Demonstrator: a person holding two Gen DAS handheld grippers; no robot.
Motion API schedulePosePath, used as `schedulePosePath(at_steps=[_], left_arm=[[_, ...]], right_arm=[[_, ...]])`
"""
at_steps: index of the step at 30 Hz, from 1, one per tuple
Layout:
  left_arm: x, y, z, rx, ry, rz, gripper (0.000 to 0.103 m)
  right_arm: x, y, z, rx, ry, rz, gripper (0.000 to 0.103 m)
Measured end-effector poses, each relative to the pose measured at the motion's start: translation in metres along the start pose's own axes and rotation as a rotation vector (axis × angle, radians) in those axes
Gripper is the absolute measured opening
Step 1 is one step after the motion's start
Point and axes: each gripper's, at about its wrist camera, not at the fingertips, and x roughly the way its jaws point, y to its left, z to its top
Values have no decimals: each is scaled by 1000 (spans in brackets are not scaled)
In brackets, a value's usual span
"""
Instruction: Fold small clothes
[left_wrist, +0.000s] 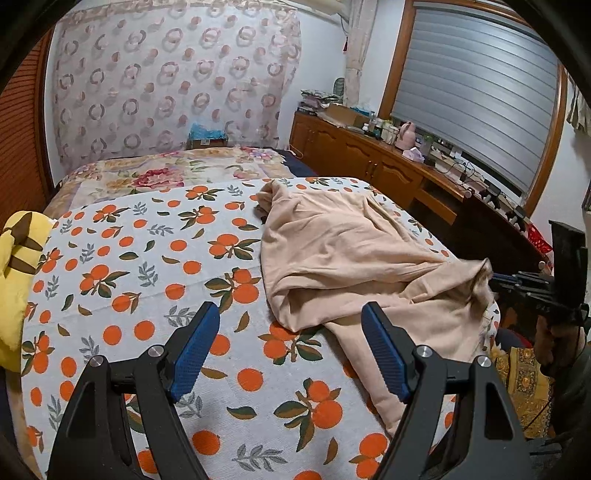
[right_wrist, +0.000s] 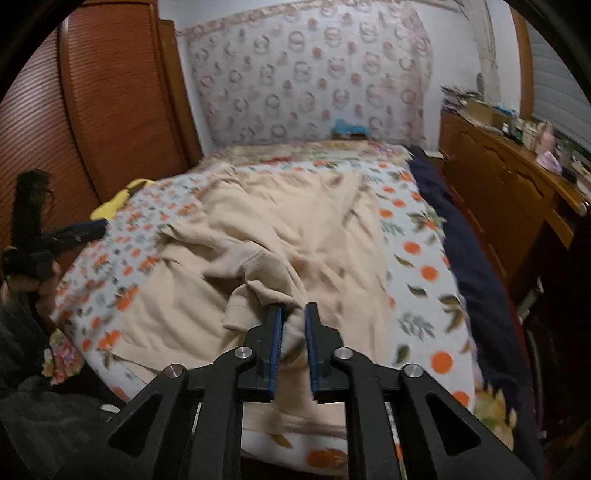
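A beige garment (left_wrist: 332, 243) lies crumpled on the orange-print bedsheet (left_wrist: 147, 258), toward the bed's right side. My left gripper (left_wrist: 290, 308) hovers open over the sheet at the garment's near left edge, with nothing between its blue pads (left_wrist: 195, 350). In the right wrist view my right gripper (right_wrist: 294, 306) is shut on a bunched fold of the beige garment (right_wrist: 295, 221), lifting it off the bedsheet (right_wrist: 417, 258). The left wrist view shows the right gripper (left_wrist: 517, 280) at the garment's right corner. The left gripper (right_wrist: 92, 230) appears at the far left of the right wrist view.
A yellow plush (left_wrist: 22, 258) lies at the bed's left edge. A floral blanket (left_wrist: 166, 177) covers the far end. Wooden cabinets (left_wrist: 369, 155) with clutter run along the right. A dark blue cloth (right_wrist: 461, 240) lines the bed's right edge. A wooden wardrobe (right_wrist: 110, 110) stands on the left.
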Motion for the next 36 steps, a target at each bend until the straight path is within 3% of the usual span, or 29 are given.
schedulePosePath(at_steps=[2, 4, 7, 15, 18, 22, 29, 36], left_arm=[[-1, 1, 0, -3, -9, 9, 80], [-3, 1, 1, -8, -18, 20, 80], [-5, 3, 2, -10, -31, 40, 80], [-13, 8, 2, -13, -61, 89, 80], [-16, 11, 2, -20, -67, 90, 80], [-21, 17, 1, -31, -76, 98, 80], [-24, 27, -3, -52, -79, 104, 80], [-25, 34, -7, -60, -76, 113, 80]], right_arm=[[3, 6, 8, 4, 11, -42, 18], [-1, 1, 12, 20, 2, -58, 37], [-6, 5, 20, 18, -25, -80, 47], [12, 49, 51, -106, -81, 9, 53], [35, 75, 67, -171, -67, 90, 54], [74, 109, 89, -212, -16, 212, 65], [134, 165, 103, -349, 82, 258, 68], [179, 193, 104, -441, 165, 254, 68]])
